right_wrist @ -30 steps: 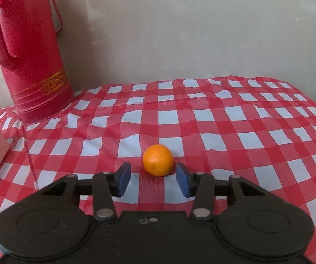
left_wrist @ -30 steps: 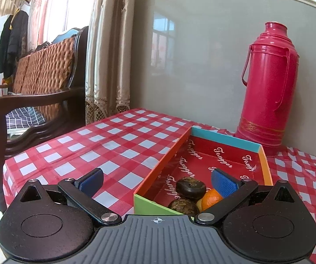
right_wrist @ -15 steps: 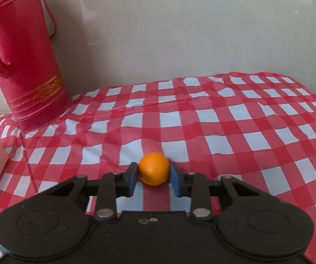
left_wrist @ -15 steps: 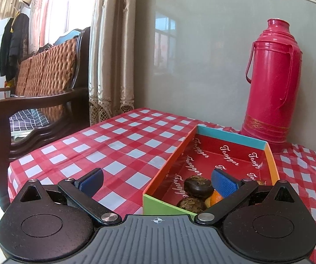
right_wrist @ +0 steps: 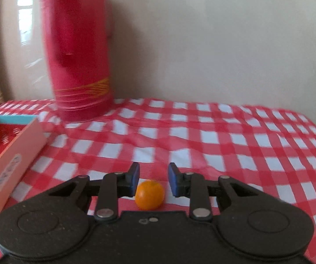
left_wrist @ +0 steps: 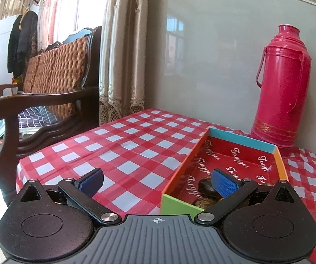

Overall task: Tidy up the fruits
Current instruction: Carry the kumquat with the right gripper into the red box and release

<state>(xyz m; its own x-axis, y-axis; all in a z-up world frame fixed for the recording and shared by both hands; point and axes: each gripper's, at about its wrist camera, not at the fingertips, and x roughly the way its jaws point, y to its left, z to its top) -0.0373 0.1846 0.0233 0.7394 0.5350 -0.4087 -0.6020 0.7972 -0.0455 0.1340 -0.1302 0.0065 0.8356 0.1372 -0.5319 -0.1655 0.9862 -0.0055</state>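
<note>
In the right wrist view a small orange sits low between the blue pads of my right gripper, near their base. There is a gap on each side of it, so the jaws look open and I cannot tell if it rests on the cloth. The colourful box is to the left. In the left wrist view my left gripper is open and empty over the box's near left corner. Dark round fruits lie inside the box.
A tall red thermos stands by the wall behind the box, and shows in the right wrist view. The red-and-white checked cloth covers the table. A wooden chair and curtain stand left of the table's edge.
My right gripper closed on the orange, then swung left toward the box and thermos; the pads now stand apart from the orange. My left gripper drew back and left from the box.
</note>
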